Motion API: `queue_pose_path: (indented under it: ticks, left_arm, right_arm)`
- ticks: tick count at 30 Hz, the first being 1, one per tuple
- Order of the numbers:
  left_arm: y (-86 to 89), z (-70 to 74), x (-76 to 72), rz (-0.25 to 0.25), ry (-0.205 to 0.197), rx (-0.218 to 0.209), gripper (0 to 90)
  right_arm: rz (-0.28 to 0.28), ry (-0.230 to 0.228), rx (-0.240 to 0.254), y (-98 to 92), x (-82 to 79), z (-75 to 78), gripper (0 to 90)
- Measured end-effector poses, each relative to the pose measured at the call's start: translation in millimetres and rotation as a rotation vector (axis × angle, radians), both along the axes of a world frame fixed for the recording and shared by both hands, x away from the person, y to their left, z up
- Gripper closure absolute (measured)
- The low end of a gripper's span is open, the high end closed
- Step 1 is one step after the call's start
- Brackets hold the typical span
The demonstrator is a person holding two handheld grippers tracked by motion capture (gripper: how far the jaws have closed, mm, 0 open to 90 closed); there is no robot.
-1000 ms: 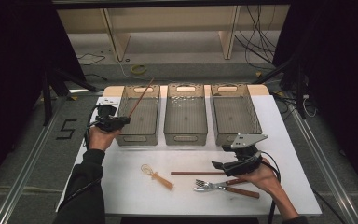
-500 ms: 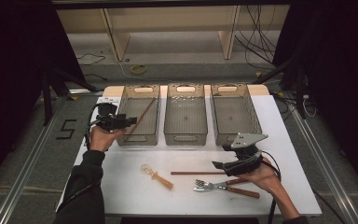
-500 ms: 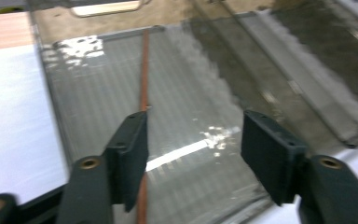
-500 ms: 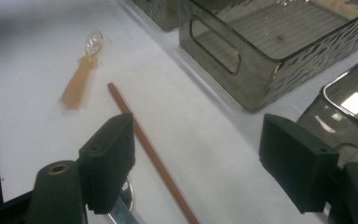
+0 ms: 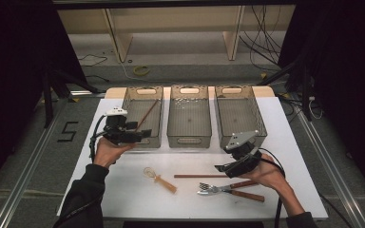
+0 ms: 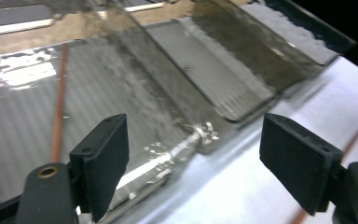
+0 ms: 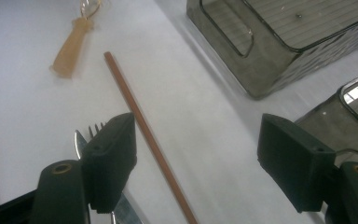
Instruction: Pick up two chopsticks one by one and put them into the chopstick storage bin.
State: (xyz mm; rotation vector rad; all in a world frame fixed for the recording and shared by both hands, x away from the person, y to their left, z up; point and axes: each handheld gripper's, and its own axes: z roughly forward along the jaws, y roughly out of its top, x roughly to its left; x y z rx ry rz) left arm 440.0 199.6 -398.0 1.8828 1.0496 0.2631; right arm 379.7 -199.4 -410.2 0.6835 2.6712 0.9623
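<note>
As its jaws have just been opening, with nothing now between them, the left hand-held gripper [image 5: 145, 135] stands apart at the near edge of the left bin [image 5: 158, 121], and the brown chopstick [image 5: 147, 114] it carried a second ago now lies loose inside that bin, leaning from about 7 o'clock up toward 1 o'clock. In the left gripper view the same chopstick [image 6: 58, 105] shows through the bin's clear wall, well clear of both pads. One stick therefore appears sorted. Moving rightward across the white worktop [image 5: 123, 190], a small whisk [image 5: 158, 178] lies at 6 o'clock of the left bin, the middle bin [image 5: 189, 135] and right bin [image 5: 261, 124] are empty, and a second chopstick [image 5: 200, 176] rests flat just beside two forks [image 5: 228, 189]. The right hand-held gripper [image 5: 221, 167], jaws apart and empty, hovers over that stick's right end, probably the next pick.
</note>
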Motion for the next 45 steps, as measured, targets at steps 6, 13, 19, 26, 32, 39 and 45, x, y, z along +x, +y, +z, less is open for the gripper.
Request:
queue_pose_path:
  ticks: [6,13,19,26,32,39,45]
  left_arm:
    - [-8.5,1.3,-17.6,-0.048,-0.029,-0.045,21.2]
    - [-16.4,-9.1,-38.5,-0.085,-0.047,-0.042,20.3]
    - [-20.1,-17.7,-53.9,-0.12,-0.084,-0.02,19.1]
    - [-23.2,-28.2,-64.6,-0.139,-0.074,0.004,18.6]
    - [-21.8,-39.0,-70.5,-0.14,-0.068,-0.013,18.5]
    - [-20.1,-43.7,-77.3,-0.144,-0.075,-0.018,18.2]
    - [-20.3,-45.4,-79.0,-0.143,-0.078,-0.015,18.5]
  right_arm:
    - [0.049,0.036,-0.107,8.8,6.5,-3.8,30.6]
    - [0.096,0.06,-0.191,17.7,10.6,-6.0,31.5]
    - [0.133,0.07,-0.277,28.8,12.1,-7.8,33.7]
    - [0.197,0.098,-0.376,40.1,11.7,-18.0,41.3]
    - [0.229,0.113,-0.427,46.1,13.3,-26.3,49.3]
    - [0.266,0.131,-0.468,50.2,14.7,-32.8,57.2]
    - [0.275,0.138,-0.493,49.9,15.2,-35.0,62.4]
